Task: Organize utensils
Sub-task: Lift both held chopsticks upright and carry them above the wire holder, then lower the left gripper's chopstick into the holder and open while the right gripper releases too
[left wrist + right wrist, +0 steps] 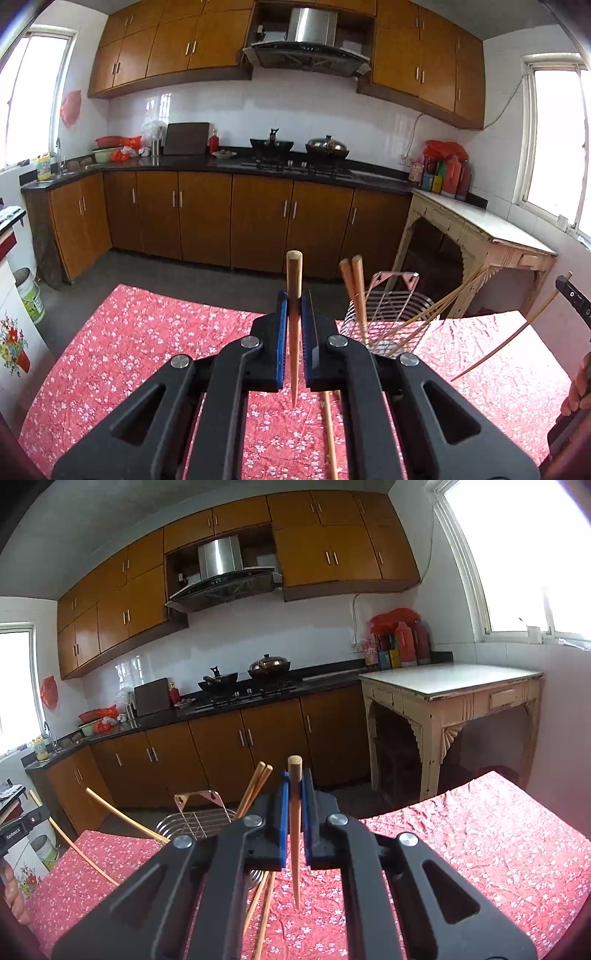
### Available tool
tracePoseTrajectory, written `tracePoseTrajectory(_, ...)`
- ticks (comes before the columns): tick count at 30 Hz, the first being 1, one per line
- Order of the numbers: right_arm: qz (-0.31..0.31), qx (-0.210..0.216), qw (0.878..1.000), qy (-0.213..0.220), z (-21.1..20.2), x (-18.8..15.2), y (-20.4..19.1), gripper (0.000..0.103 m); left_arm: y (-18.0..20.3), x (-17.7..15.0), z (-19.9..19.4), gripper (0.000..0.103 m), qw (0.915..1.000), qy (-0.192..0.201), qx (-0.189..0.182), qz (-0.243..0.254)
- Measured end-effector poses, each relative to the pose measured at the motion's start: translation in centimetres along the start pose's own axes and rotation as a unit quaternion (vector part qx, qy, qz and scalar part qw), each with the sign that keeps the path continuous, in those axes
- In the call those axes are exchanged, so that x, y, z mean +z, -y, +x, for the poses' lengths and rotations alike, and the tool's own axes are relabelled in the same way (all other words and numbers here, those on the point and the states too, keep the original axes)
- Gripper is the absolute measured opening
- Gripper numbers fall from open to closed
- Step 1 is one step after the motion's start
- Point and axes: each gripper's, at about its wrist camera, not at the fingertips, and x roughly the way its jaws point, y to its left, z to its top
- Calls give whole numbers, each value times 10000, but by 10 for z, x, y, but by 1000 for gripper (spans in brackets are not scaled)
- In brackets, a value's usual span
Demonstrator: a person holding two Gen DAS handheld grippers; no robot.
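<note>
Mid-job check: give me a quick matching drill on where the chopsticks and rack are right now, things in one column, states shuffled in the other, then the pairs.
Things:
1. left gripper
2. wire rack
3. chopstick pair
4. loose chopstick

States:
A. lying flat on the red floral tablecloth
B. standing up inside the rack
C. shut on a single chopstick
D. sitting on the table, holding utensils

Pairs: 1-C, 2-D, 3-B, 4-A
</note>
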Motion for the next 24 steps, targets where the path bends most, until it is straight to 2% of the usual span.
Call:
tracePoseTrajectory(7,194,255,9995,8,-28,23,-2,7,9,14,-30,7,9997,203,-123,22)
tracePoseTrajectory(14,170,557,9981,213,-48,47,-18,7,27,30,-49,7,9981,433,-441,-25)
tracePoseTrajectory(20,366,841,9950,406,-45,70,-28,7,50,53,-50,7,9954,711,-625,-116)
tracePoseTrajectory(24,355,953,9918,776,-35,86,-42,7,61,72,-45,7,9918,1098,-615,-237)
